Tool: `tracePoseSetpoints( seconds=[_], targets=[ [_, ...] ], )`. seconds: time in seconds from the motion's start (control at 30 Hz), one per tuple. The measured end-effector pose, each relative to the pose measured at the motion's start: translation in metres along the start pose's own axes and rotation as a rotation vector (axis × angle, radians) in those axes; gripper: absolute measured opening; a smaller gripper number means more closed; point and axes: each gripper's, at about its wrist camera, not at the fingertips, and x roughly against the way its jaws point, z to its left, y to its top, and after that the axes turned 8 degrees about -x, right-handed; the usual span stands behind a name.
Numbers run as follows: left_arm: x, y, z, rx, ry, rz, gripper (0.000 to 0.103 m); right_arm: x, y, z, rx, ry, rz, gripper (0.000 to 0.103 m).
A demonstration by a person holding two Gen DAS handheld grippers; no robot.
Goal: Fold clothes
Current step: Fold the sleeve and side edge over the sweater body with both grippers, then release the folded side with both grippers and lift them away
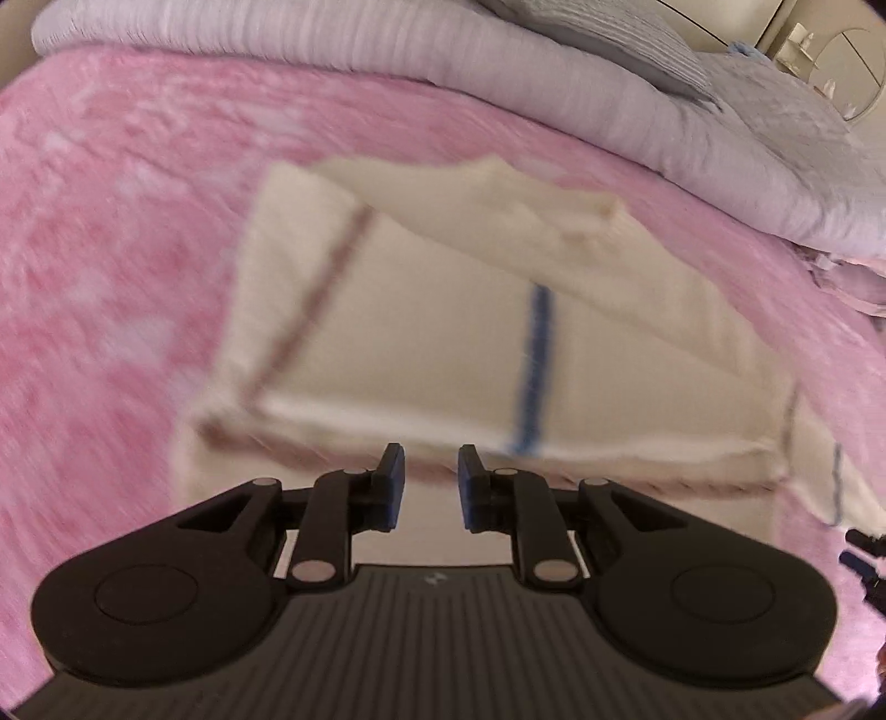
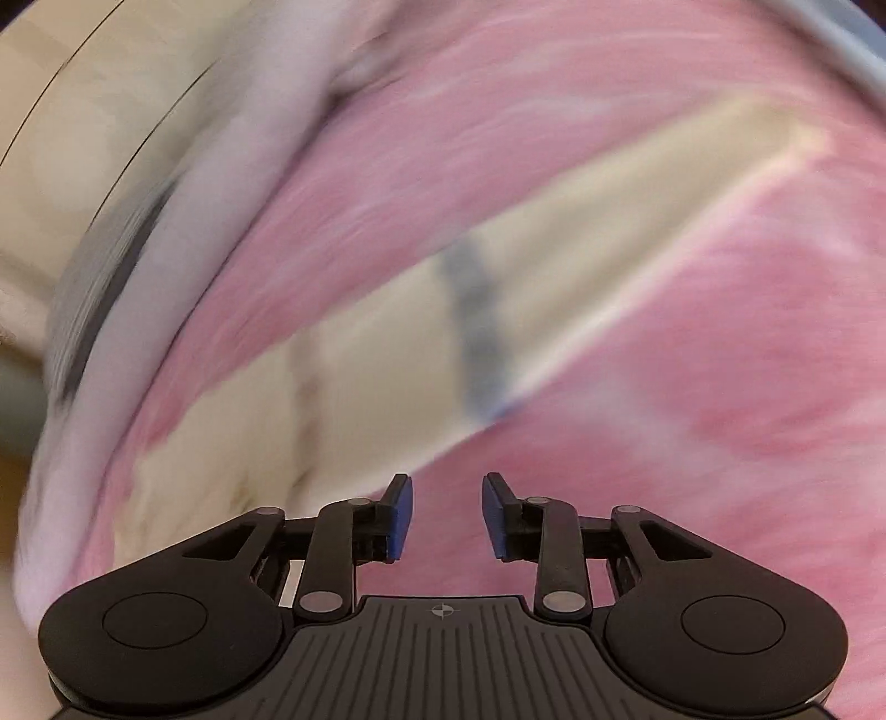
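Note:
A cream folded cloth (image 1: 432, 354) with a blue stripe and a brownish stripe lies on the pink blanket (image 1: 111, 266). Its far flap is doubled over toward the right. My left gripper (image 1: 431, 487) hovers open over the cloth's near edge, nothing between its blue pads. In the blurred right wrist view the same cream cloth (image 2: 387, 343) runs diagonally across the pink blanket (image 2: 720, 360). My right gripper (image 2: 446, 515) is open, just off the cloth's near edge, and holds nothing.
A bunched pale lilac-grey duvet (image 1: 554, 83) lines the far side of the bed, and the duvet (image 2: 221, 183) fills the left of the right wrist view. Cream furniture (image 1: 819, 50) stands behind it. The other gripper's tips (image 1: 861, 559) show at the right edge.

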Motion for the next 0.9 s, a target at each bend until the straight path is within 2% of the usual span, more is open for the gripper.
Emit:
tracePoseSetpoints(
  seconds=[0.2, 0.27, 0.37, 0.47, 0.53, 0.57, 0.6, 0.67, 0.8, 0.9],
  targets=[
    [-0.008, -0.015, -0.047, 0.007, -0.009, 0.034, 0.015, 0.043, 0.073, -0.100, -0.304, -0.015, -0.124, 0.035],
    [-0.008, -0.014, -0.057, 0.020, -0.015, 0.035, 0.015, 0.043, 0.090, -0.122, -0.408, 0.028, -0.157, 0.035],
    [-0.005, -0.009, -0.068, 0.020, -0.009, 0.024, 0.015, 0.035, 0.107, -0.140, -0.508, 0.067, -0.176, 0.035],
    [0.000, -0.004, -0.072, 0.013, 0.010, 0.014, 0.015, 0.021, 0.118, -0.150, -0.559, 0.055, -0.161, 0.035],
    [0.003, -0.002, -0.070, 0.021, 0.018, 0.012, 0.015, 0.015, 0.120, -0.137, -0.508, -0.009, -0.165, 0.034],
    [0.004, -0.003, -0.069, 0.032, 0.017, 0.015, 0.015, 0.012, 0.121, -0.131, -0.482, -0.041, -0.167, 0.029],
    [0.005, -0.003, -0.067, 0.043, 0.016, 0.018, 0.015, 0.012, 0.120, -0.113, -0.380, -0.073, -0.181, 0.005],
    [0.009, -0.006, -0.064, 0.060, 0.015, 0.022, 0.015, 0.013, 0.117, -0.077, -0.170, -0.137, -0.210, 0.004],
    [0.021, -0.017, -0.057, 0.083, 0.021, 0.028, 0.015, 0.044, 0.069, 0.033, 0.280, 0.011, -0.272, 0.004],
    [0.025, -0.029, -0.049, 0.132, 0.019, 0.042, 0.015, 0.060, -0.009, 0.111, 0.622, 0.155, -0.208, 0.005]
  ],
)
